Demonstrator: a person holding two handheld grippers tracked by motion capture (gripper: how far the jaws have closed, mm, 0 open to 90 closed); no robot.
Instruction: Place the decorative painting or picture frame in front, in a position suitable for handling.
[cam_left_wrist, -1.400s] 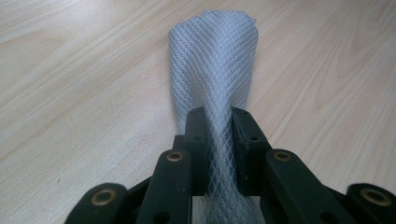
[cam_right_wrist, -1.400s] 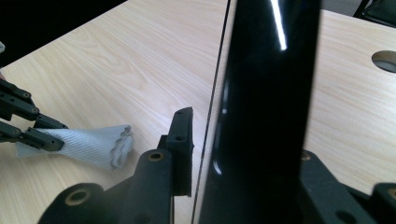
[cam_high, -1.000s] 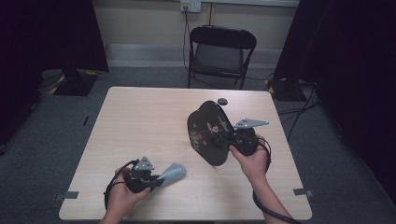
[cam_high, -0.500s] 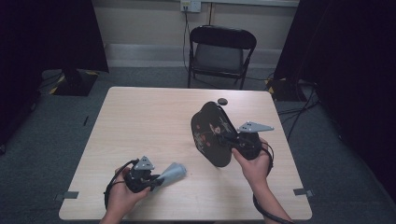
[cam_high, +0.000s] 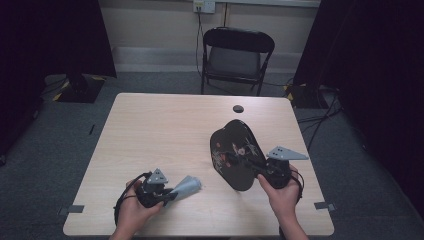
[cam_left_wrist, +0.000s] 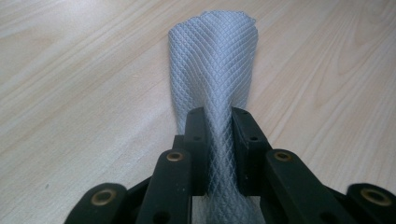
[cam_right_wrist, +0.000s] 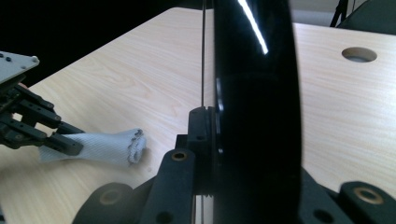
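Observation:
A rolled pale grey mesh cloth (cam_high: 187, 186) lies low over the table's near left part, with my left gripper (cam_high: 170, 194) shut on one end. In the left gripper view the cloth (cam_left_wrist: 212, 70) runs out between the pads of that gripper (cam_left_wrist: 218, 116). My right gripper (cam_high: 256, 167) is shut on the rim of a black plate (cam_high: 234, 150) with a flower pattern, held tilted on edge above the table's right half. The right gripper view shows the plate (cam_right_wrist: 254, 93) edge-on in the right gripper (cam_right_wrist: 210, 121), with the cloth (cam_right_wrist: 102, 147) and the left gripper (cam_right_wrist: 63, 142) farther off.
The light wooden table (cam_high: 160, 125) has a round cable hole (cam_high: 238, 108) near its far edge. A black folding chair (cam_high: 235, 55) stands behind the table. Dark curtains hang at both sides, and cables lie on the floor at the right.
My right gripper has carried the plate a little to the right and toward the near edge. The left gripper and the cloth have stayed where they were.

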